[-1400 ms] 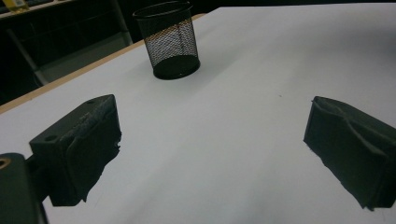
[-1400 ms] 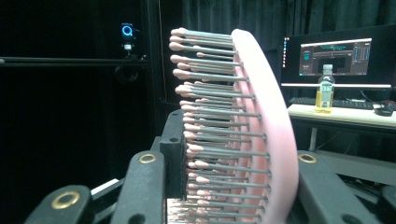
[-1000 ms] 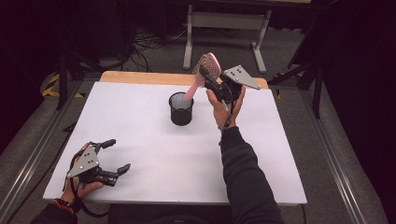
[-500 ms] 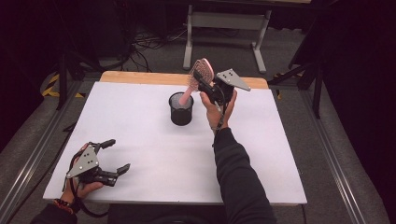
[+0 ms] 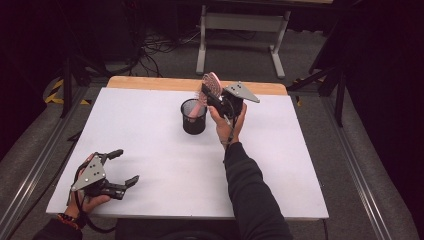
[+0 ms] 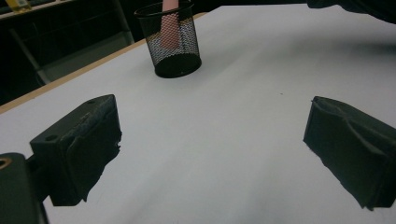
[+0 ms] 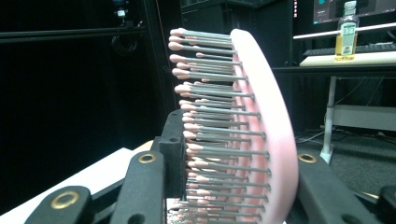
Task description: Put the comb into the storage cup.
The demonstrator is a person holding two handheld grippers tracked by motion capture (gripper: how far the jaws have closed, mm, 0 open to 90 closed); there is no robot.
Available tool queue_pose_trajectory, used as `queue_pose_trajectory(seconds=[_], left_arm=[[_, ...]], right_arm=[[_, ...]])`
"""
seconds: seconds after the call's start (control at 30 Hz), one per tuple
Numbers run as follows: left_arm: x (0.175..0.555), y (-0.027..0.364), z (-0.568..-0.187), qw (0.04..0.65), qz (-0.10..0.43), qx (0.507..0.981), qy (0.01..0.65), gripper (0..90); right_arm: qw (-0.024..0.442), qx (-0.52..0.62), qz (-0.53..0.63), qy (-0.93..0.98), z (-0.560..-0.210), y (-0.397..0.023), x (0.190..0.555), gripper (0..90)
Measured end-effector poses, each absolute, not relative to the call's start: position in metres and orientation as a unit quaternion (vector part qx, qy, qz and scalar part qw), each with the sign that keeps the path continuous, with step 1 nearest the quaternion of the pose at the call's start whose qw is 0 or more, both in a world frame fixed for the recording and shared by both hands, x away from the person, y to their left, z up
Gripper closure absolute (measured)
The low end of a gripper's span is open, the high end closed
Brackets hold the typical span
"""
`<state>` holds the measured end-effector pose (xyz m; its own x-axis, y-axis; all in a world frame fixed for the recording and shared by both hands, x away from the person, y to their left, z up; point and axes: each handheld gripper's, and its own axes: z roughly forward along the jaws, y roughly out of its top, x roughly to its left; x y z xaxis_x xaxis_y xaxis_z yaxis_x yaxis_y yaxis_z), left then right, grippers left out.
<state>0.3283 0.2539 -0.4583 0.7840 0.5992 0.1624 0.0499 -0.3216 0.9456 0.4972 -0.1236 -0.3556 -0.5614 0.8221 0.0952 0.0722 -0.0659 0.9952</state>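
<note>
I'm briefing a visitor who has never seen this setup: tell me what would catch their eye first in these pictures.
The pink hairbrush stands out first: the right gripper clamps its bristled head near the table's far edge, with the handle dipping into the black mesh cup. In the right gripper view its pink-tipped bristles loom close. The left gripper rests open at the near left corner of the white table.

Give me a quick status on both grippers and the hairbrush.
Right gripper shut on pink hairbrush, handle down in black mesh cup. Left gripper open, near table edge. Nothing in the way.
</note>
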Motion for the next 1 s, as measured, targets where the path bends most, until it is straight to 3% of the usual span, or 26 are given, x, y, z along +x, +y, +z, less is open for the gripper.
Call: queue_pose_trajectory(seconds=[1.0], left_arm=[[0.328,0.252,-0.459,0.540,0.250,0.776,0.208,5.5]], right_arm=[[0.267,0.369,0.629,0.630,-0.380,-0.117,0.495,62.5]])
